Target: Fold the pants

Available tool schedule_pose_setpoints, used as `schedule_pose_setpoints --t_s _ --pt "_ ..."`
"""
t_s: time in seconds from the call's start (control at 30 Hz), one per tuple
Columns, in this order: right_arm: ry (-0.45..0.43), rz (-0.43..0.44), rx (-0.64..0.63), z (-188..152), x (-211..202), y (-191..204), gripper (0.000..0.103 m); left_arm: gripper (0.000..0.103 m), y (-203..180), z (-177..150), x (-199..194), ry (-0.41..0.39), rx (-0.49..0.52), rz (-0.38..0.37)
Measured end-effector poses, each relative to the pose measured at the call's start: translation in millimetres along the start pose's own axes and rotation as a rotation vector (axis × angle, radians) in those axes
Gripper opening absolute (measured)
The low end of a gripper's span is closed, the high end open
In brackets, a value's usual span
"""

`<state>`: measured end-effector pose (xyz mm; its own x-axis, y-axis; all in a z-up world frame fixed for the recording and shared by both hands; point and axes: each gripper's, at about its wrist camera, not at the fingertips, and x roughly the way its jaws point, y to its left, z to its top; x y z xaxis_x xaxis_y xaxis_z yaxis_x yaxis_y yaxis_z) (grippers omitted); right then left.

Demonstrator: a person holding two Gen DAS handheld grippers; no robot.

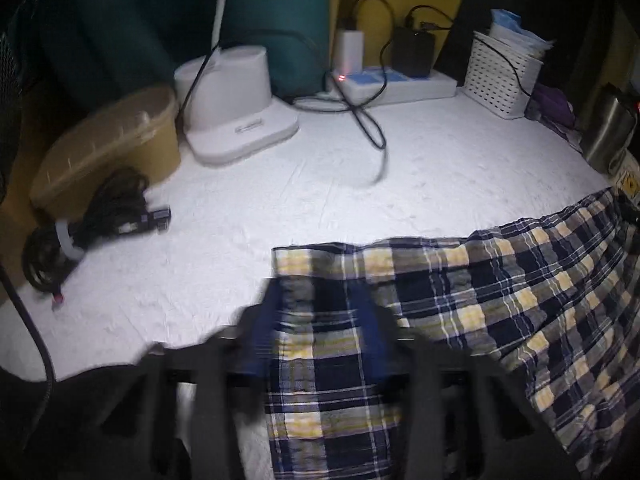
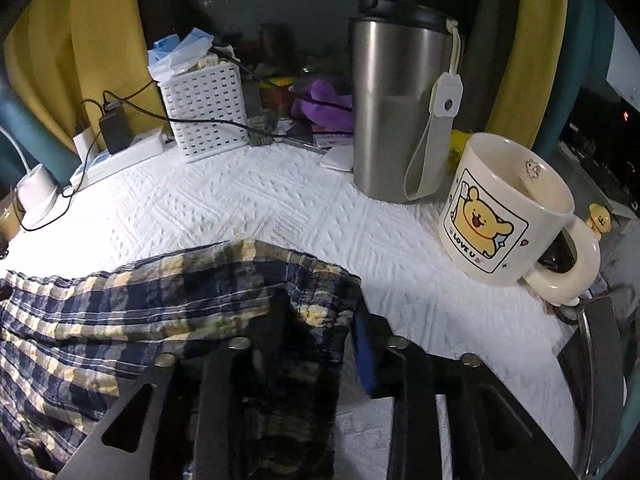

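Navy, yellow and white plaid pants (image 1: pixel 500 300) lie on the white textured table cover (image 1: pixel 320 184). In the left wrist view my left gripper (image 1: pixel 318 308) has its blue-padded fingers on either side of the pants' left corner, with cloth between them. In the right wrist view the same pants (image 2: pixel 120 320) spread to the left, and my right gripper (image 2: pixel 320 316) holds their right corner between its fingers. The view is too blurred to show how tightly either gripper is shut.
Left wrist view: a brown lidded tub (image 1: pixel 112 140), bundled black cable (image 1: pixel 88 224), white lamp base (image 1: pixel 240 104), power strip (image 1: pixel 396 84) with trailing cord, white basket (image 1: pixel 504 72). Right wrist view: steel tumbler (image 2: pixel 400 100) and cartoon mug (image 2: pixel 508 208) stand close on the right.
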<state>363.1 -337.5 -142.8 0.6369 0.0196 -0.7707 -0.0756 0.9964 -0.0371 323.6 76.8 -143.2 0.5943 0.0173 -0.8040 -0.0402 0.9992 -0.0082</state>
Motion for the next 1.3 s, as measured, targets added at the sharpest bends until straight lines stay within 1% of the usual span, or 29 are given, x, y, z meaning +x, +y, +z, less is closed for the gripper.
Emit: schedule_pose_setpoints --t_s 0.03,0.07,0.1,0.17,0.23,0.37,0.47,0.53,0.57,0.6,0.67,0.7,0.73,0.77,0.8,0.83,0.87,0.9,1.0,1.17,1.23,1.27,1.3 --pt "0.004 -0.002 0.003 -0.1 1.7 -1.1 0.056 0.007 -0.3 1.3 0.1 0.001 0.003 -0.009" --pt "0.007 0.002 0.009 -0.3 3.1 -2.3 0.061 0.004 0.5 2.6 0.5 0.005 0.000 -0.016" --pt "0.011 0.004 0.010 -0.6 4.5 -3.0 0.061 0.004 1.2 3.9 0.8 0.003 -0.001 -0.011" --pt "0.027 0.005 0.000 -1.4 9.0 -3.1 0.061 0.003 4.3 6.4 -0.8 -0.014 -0.004 0.024" --pt "0.037 0.004 -0.002 -1.1 11.5 -3.3 0.061 0.003 8.7 9.7 -2.6 -0.028 -0.019 0.037" --pt "0.023 -0.003 -0.019 2.3 8.1 -0.7 0.061 0.003 14.3 17.8 -4.3 -0.053 -0.028 0.060" --pt "0.035 -0.024 -0.026 3.6 12.7 -1.2 0.061 0.003 18.0 19.0 2.7 -0.044 -0.039 0.060" --pt "0.067 -0.034 -0.031 0.9 20.0 -2.5 0.065 0.003 18.6 18.5 6.5 -0.020 -0.049 0.047" --pt "0.064 -0.042 -0.027 0.3 19.3 -3.9 0.067 0.004 17.6 17.9 5.4 -0.016 -0.047 0.047" --pt "0.061 -0.050 -0.029 -0.1 18.0 -4.4 0.068 0.007 17.9 17.8 1.7 -0.024 -0.050 0.049" --pt "0.054 -0.068 -0.038 -1.5 13.0 -5.2 0.069 0.008 22.3 17.8 -8.8 -0.042 -0.074 0.044" --pt "0.052 -0.072 -0.034 -2.6 10.2 -6.4 0.069 0.013 23.6 18.1 -11.2 -0.041 -0.079 0.046" --pt "0.049 -0.080 -0.034 -3.8 7.0 -7.3 0.069 0.015 25.2 17.7 -17.0 -0.044 -0.082 0.057" --pt "0.046 -0.085 -0.036 -5.2 4.1 -7.3 0.069 0.018 26.1 16.5 -22.4 -0.054 -0.082 0.062" --pt "0.041 -0.088 -0.039 -7.0 -1.2 -7.3 0.069 0.025 27.3 14.2 -30.0 -0.066 -0.083 0.059" --pt "0.036 -0.089 -0.039 -8.2 -5.5 -7.6 0.069 0.030 28.0 11.8 -36.1 -0.073 -0.084 0.055" --pt "0.030 -0.091 -0.041 -10.1 -11.3 -7.6 0.069 0.037 28.7 8.9 -42.0 -0.082 -0.085 0.050" --pt "0.025 -0.093 -0.042 -11.9 -15.3 -8.0 0.069 0.039 29.0 6.4 -45.7 -0.087 -0.085 0.047" --pt "0.007 -0.102 -0.040 -18.4 -32.8 -10.9 0.069 0.039 28.4 -4.9 -61.7 -0.098 -0.086 0.033" --pt "-0.021 -0.110 -0.029 -36.4 -68.0 -16.3 0.069 0.040 21.9 -29.9 -80.0 -0.100 -0.088 -0.020" --pt "-0.020 -0.102 -0.027 -43.7 -76.4 -18.5 0.069 0.043 18.8 -39.7 -79.2 -0.086 -0.081 -0.027" --pt "-0.015 -0.088 -0.024 -46.8 -77.4 -19.4 0.069 0.046 17.8 -45.5 -76.8 -0.070 -0.080 -0.032" --pt "-0.007 -0.052 -0.011 -51.0 -79.2 -21.7 0.069 0.048 16.8 -50.5 -73.7 -0.051 -0.079 -0.038"
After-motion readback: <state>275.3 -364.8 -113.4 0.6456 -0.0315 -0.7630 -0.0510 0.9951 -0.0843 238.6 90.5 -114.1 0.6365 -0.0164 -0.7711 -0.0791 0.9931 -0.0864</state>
